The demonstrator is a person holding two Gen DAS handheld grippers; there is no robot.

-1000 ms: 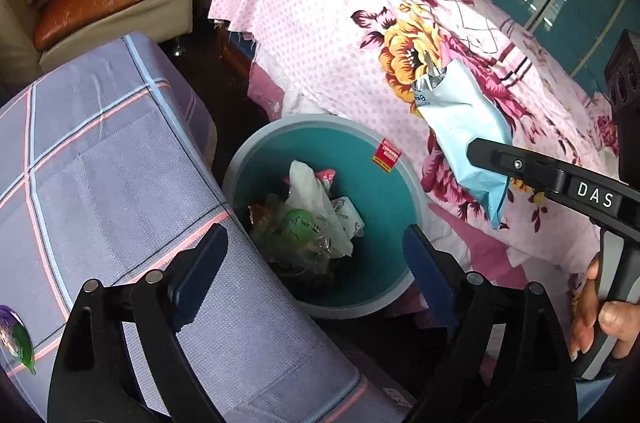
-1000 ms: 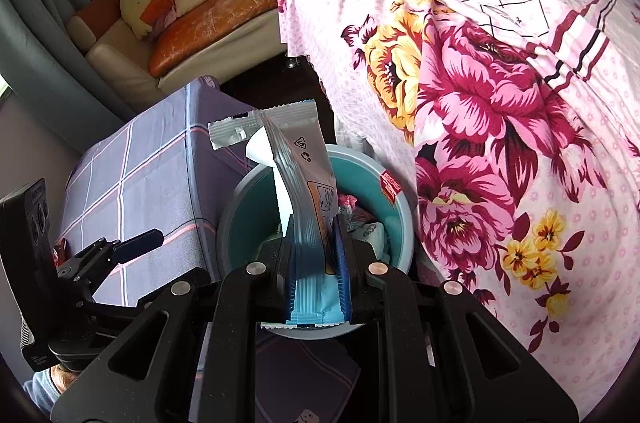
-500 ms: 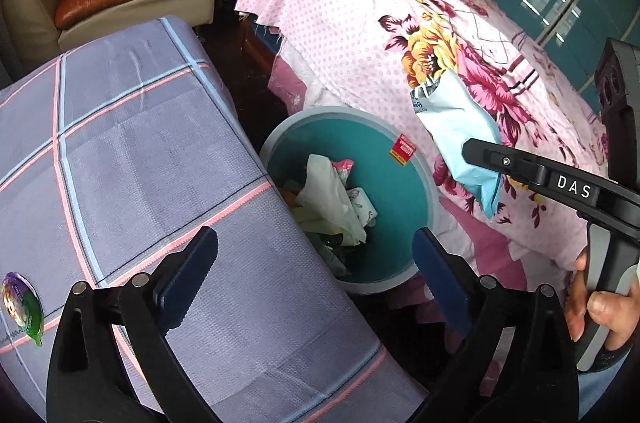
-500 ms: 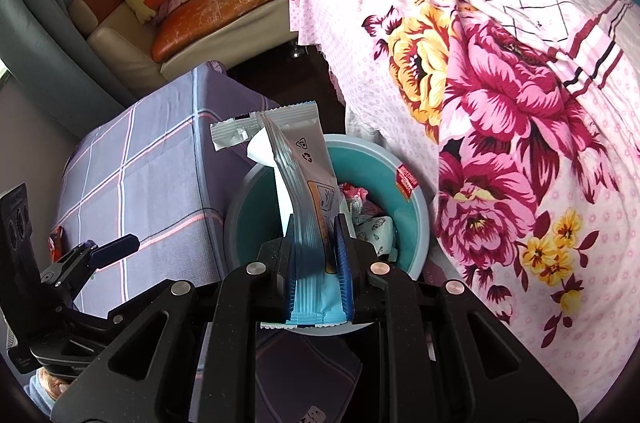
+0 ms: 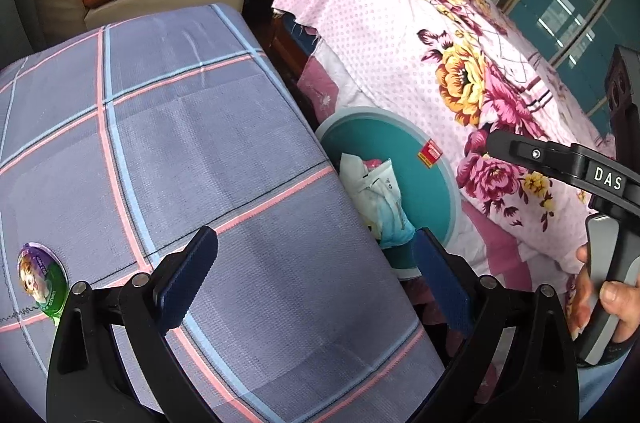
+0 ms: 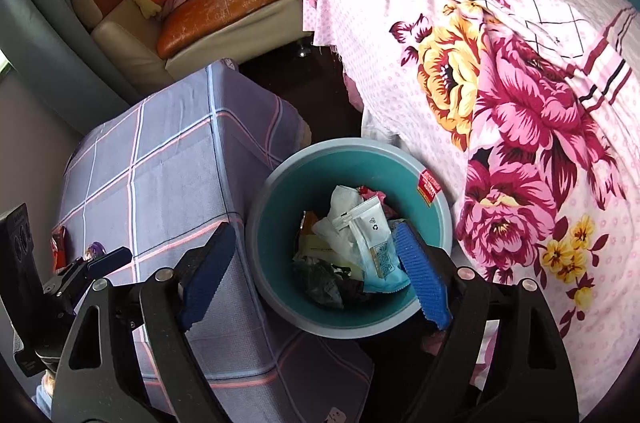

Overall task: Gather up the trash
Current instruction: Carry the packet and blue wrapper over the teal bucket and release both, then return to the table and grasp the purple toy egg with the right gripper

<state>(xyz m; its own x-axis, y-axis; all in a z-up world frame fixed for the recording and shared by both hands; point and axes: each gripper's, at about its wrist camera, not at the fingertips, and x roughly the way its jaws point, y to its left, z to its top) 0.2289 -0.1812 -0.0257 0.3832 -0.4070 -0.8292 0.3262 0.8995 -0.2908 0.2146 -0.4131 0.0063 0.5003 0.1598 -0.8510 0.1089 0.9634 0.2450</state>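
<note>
A teal trash bin stands on the floor between a cloth-covered table and a bed. Over it my right gripper has its jaws opening, with nothing pressed between the blue pads. A blue-and-white wrapper lies on top of the trash in the bin, also visible in the left wrist view as the wrapper. My left gripper hangs open and empty above the plaid table. A round purple-and-green lid lies on the table to its left.
The flowered bedspread hangs close to the bin's right side. A sofa with cushions stands at the back. An orange wrapper lies near the table's left edge. A hand holds the right gripper's handle.
The right gripper's jaws have spread and the wrapper they held upright now lies in the bin. The left gripper has shifted left, from over the bin to over the table.
</note>
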